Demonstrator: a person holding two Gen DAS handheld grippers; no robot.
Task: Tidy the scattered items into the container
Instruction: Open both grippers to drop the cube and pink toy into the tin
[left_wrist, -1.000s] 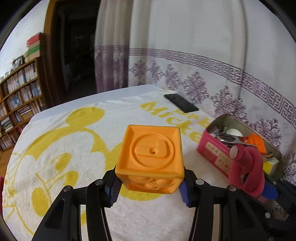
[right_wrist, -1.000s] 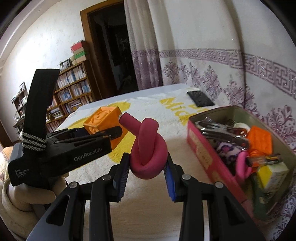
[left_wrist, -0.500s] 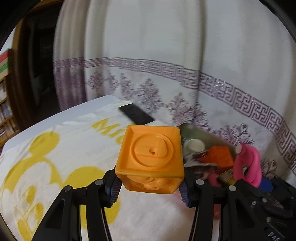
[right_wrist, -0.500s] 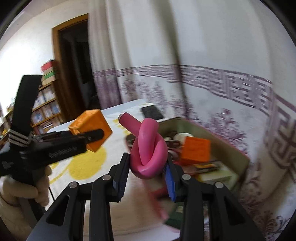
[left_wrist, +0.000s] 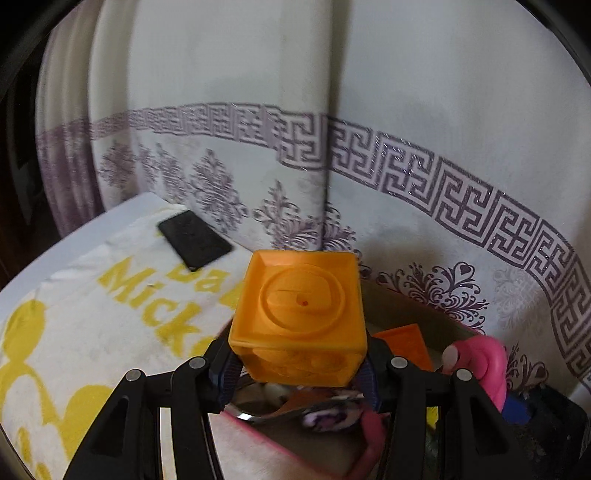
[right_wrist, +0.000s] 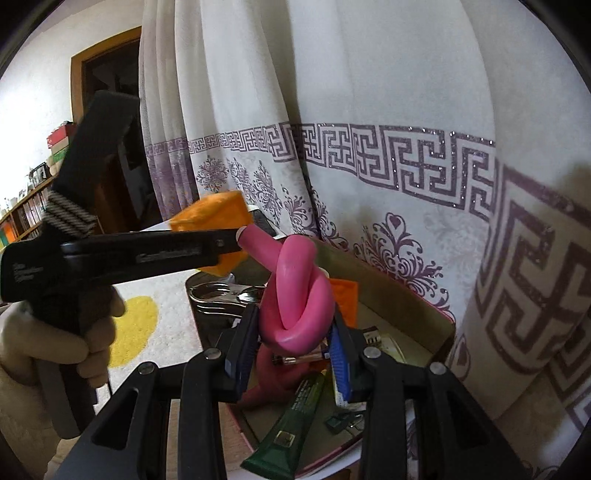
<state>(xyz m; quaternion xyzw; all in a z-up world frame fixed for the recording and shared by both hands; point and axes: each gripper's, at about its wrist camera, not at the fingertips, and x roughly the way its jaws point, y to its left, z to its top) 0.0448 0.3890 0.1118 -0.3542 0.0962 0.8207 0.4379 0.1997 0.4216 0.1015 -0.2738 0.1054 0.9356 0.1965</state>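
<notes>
Your left gripper (left_wrist: 297, 373) is clamping a moulded orange plastic cube (left_wrist: 299, 317); your right gripper (right_wrist: 291, 350) is squeezing a knotted pink foam tube (right_wrist: 295, 291) above the tin (right_wrist: 406, 295).

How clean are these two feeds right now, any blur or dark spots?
Left wrist: orange cube sharp, towel lettering and phone motion-smeared, tin contents dim. Right wrist: pink knot crisp, left gripper blurred; curtain bends with fisheye.

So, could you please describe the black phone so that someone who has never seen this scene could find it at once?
Start at the white curtain with purple patterns, then drop to the white and yellow towel spread below it. The phone lies flat on the towel's far edge, near the curtain and apart from the pink tin. It is the only flat black slab there.
</notes>
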